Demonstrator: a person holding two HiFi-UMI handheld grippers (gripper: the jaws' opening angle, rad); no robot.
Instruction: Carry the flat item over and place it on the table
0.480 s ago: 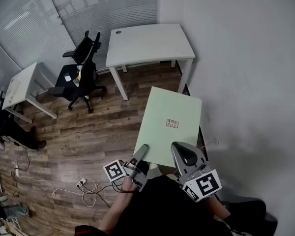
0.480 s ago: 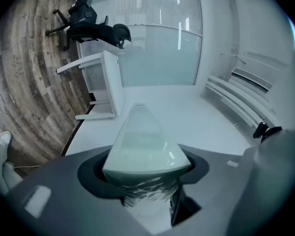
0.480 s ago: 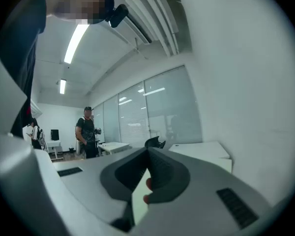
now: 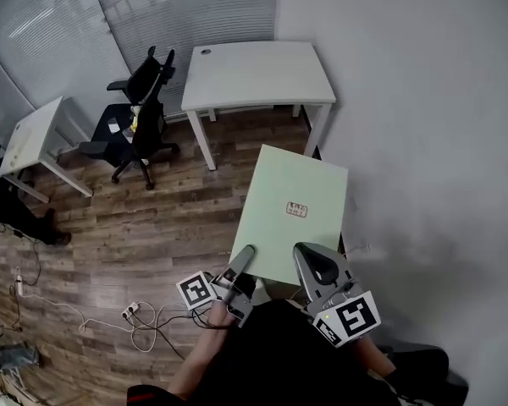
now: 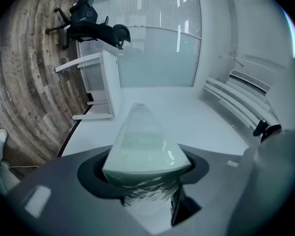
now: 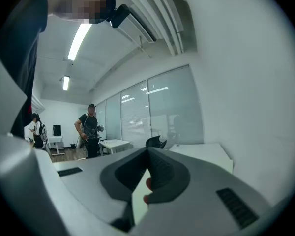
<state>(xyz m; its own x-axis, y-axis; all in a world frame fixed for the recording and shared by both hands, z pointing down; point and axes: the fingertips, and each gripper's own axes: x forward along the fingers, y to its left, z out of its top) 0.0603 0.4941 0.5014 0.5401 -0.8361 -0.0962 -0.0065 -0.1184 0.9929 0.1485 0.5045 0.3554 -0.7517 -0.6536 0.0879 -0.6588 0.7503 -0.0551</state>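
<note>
One smooth, rectangular pale green board (image 4: 292, 214) hangs above the wood-plank floor (image 4: 152, 227), short of the white tabletop (image 4: 258, 74). The left tool (image 4: 244, 257) and right tool (image 4: 308, 254) both clamp its near edge.

The pale green flat board (image 4: 295, 214) fills the way ahead, its right edge close beside the plain grey wall (image 4: 423, 142). Beyond it, a stretch of brown wood-plank floor (image 4: 169, 218) runs open to the white rectangular worktop (image 4: 258, 79), which stands hard by that wall. Two black office chairs (image 4: 140, 125) crowd the worktop's left side. White cables (image 4: 144, 332) sprawl on the floor at lower left.
</note>
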